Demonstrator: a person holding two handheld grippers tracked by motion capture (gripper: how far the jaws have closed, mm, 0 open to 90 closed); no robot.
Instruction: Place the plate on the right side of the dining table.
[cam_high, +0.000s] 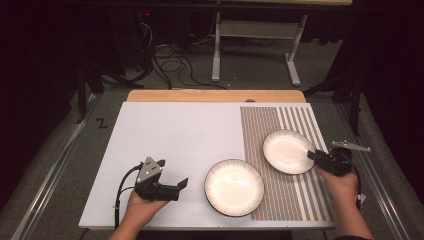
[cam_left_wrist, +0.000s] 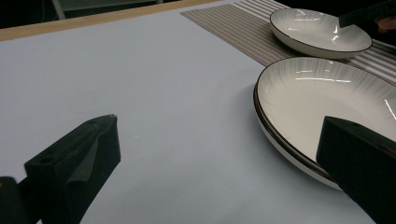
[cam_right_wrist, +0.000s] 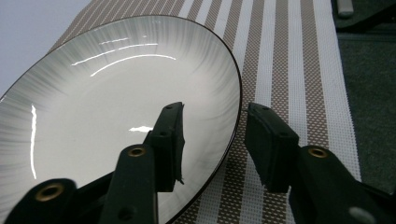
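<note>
The right claw (cam_right_wrist: 212, 140) stands narrowly parted astride the rim of the smaller round white ceramic plate with a thin dark edge (cam_high: 288, 151), 1 jaw over the inside of the plate and the other outside it above the brown-and-white striped woven placemat (cam_high: 292, 200); the jaws have not yet met the rim, so nothing is held. That plate lies on the placemat, toward its far right part. The larger round white plate with a dark rim (cam_high: 234, 187) sits at the placemat's left edge, half on it and half on the pale grey bench (cam_high: 170, 135). The left claw (cam_high: 181, 186) gapes wide and empty over the bench, left of the placemat and just beside the larger plate, which fills the right of the left gripper view with 1 jaw in front of its near rim. The step in hand looks like taking the smaller plate by its rim. To do it well, the right claw should slide a little deeper so both pads bear on the rim, close squarely, and lift level; glazed ceramic is likely slippery, and a shallow pinch could let the plate tip or slide.
</note>
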